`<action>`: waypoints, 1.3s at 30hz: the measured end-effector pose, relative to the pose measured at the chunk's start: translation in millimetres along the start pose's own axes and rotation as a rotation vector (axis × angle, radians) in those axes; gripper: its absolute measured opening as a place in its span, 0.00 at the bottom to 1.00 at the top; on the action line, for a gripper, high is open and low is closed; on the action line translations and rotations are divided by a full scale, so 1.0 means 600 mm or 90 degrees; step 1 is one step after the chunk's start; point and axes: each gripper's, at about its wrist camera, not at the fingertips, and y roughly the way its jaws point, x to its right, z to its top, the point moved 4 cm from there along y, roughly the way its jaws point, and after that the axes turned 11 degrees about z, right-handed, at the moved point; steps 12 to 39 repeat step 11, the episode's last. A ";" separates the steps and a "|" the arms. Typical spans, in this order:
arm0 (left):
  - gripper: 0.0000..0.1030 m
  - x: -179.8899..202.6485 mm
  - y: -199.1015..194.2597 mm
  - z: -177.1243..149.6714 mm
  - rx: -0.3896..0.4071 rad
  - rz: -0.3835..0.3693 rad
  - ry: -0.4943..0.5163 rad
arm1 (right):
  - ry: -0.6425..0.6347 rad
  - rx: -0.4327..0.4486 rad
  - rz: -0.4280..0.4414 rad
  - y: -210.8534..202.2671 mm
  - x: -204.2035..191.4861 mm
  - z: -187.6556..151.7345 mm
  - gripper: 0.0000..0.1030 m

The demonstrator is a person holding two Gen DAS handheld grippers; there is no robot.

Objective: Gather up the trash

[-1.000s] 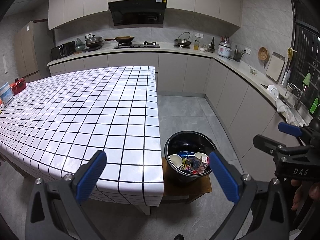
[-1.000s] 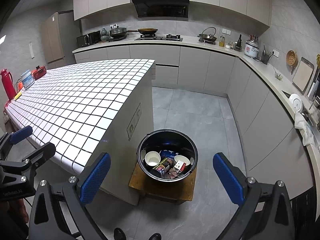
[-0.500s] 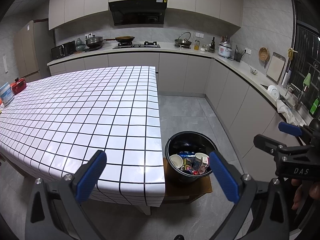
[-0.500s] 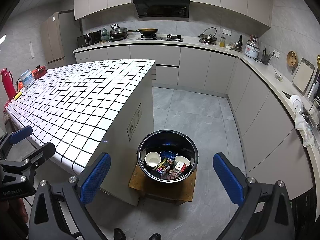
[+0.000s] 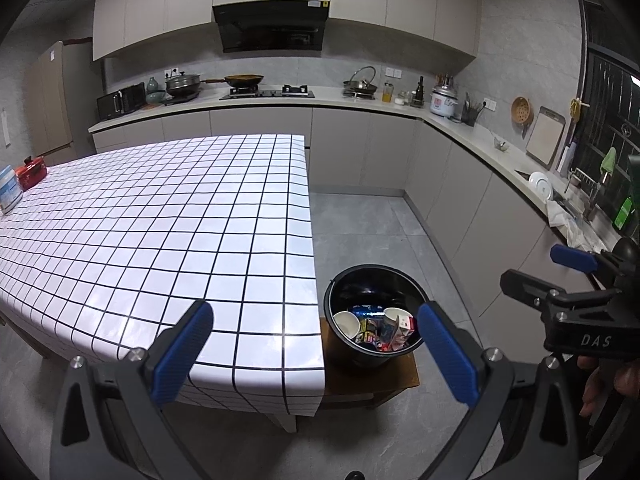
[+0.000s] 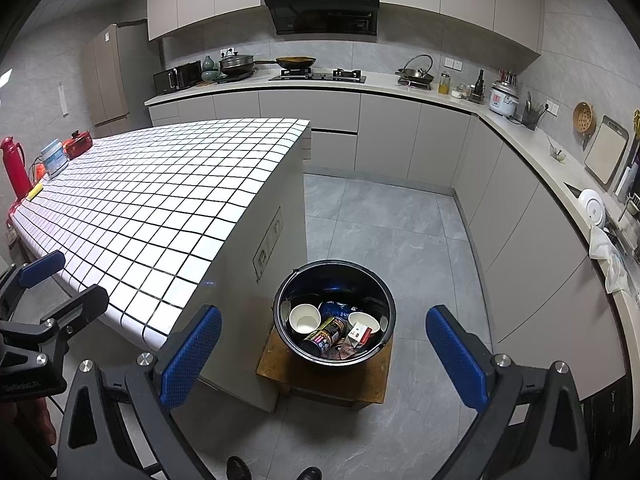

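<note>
A black round bin (image 6: 335, 280) stands on a low wooden stool (image 6: 276, 364) by the end of the island. Inside lie paper cups (image 6: 305, 319), a dark drink can (image 6: 326, 334) and a small carton (image 6: 359, 336). The same bin (image 5: 374, 280) shows in the left wrist view beside the table's corner. My left gripper (image 5: 316, 348) is open and holds nothing, above the table's near corner. My right gripper (image 6: 324, 354) is open and holds nothing, high over the bin. Each gripper appears at the edge of the other's view.
The island carries a white cloth with a black grid (image 5: 160, 232). At its far left end stand a red flask (image 6: 14, 168), a red box (image 6: 78, 144) and a blue-white tub (image 6: 54, 156). Counters with cookware run along the back and right walls. Grey tiled floor (image 6: 384, 220) lies between.
The left view has drifted very slightly; the table's corner sits a touch lower and closer. Both grippers stay open, and the bin's contents have not moved.
</note>
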 end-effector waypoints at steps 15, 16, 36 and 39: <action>1.00 0.001 0.009 -0.002 -0.009 -0.028 -0.007 | 0.003 -0.002 -0.004 0.004 0.008 0.001 1.00; 1.00 0.001 0.009 -0.002 -0.009 -0.028 -0.007 | 0.003 -0.002 -0.004 0.004 0.008 0.001 1.00; 1.00 0.001 0.009 -0.002 -0.009 -0.028 -0.007 | 0.003 -0.002 -0.004 0.004 0.008 0.001 1.00; 1.00 0.001 0.009 -0.002 -0.009 -0.028 -0.007 | 0.003 -0.002 -0.004 0.004 0.008 0.001 1.00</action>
